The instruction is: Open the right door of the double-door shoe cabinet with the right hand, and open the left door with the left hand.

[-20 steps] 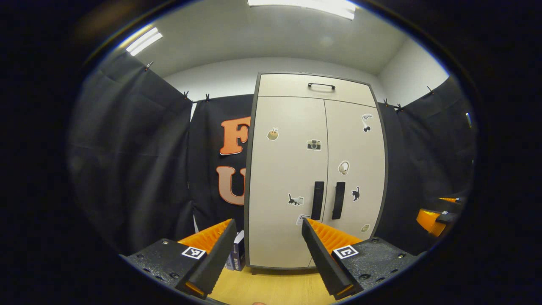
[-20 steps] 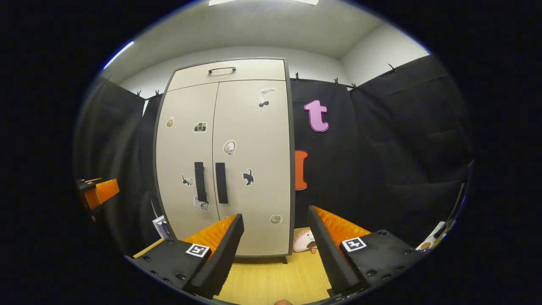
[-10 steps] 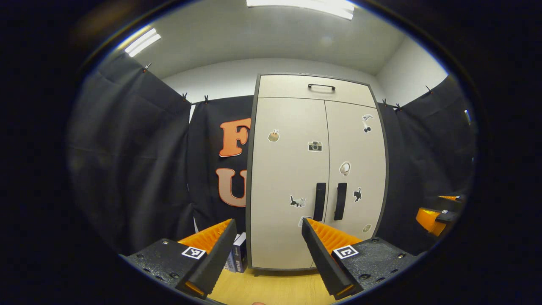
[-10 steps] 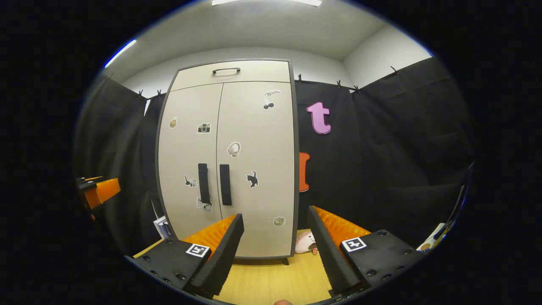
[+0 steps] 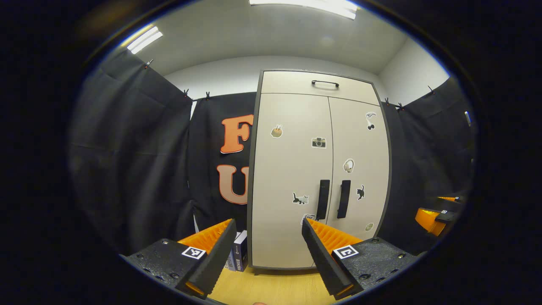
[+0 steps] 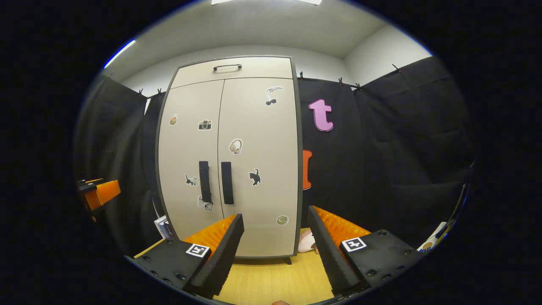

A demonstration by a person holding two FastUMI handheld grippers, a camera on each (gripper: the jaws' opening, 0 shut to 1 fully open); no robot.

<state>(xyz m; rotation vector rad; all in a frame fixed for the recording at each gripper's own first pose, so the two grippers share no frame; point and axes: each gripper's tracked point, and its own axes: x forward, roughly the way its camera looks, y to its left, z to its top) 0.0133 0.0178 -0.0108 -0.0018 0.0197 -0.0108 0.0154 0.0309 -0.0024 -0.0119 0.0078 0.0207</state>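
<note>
Black curtains point(image 5: 127, 161) hung clipped around the booth, below white walls point(image 5: 220, 78) and ceiling lights point(image 5: 144, 40); the floor point(image 6: 271, 284) was pale wood

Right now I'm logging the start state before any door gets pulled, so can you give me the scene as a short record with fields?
cabinet: upright, both doors shut
right door handle: vertical bar beside the centre seam, untouched
left door handle: vertical bar beside the seam, untouched
top handle: untouched
right gripper: open, short of the cabinet
left gripper: open, short of the cabinet
floor: wood, soft toy at cabinet's right foot
</note>
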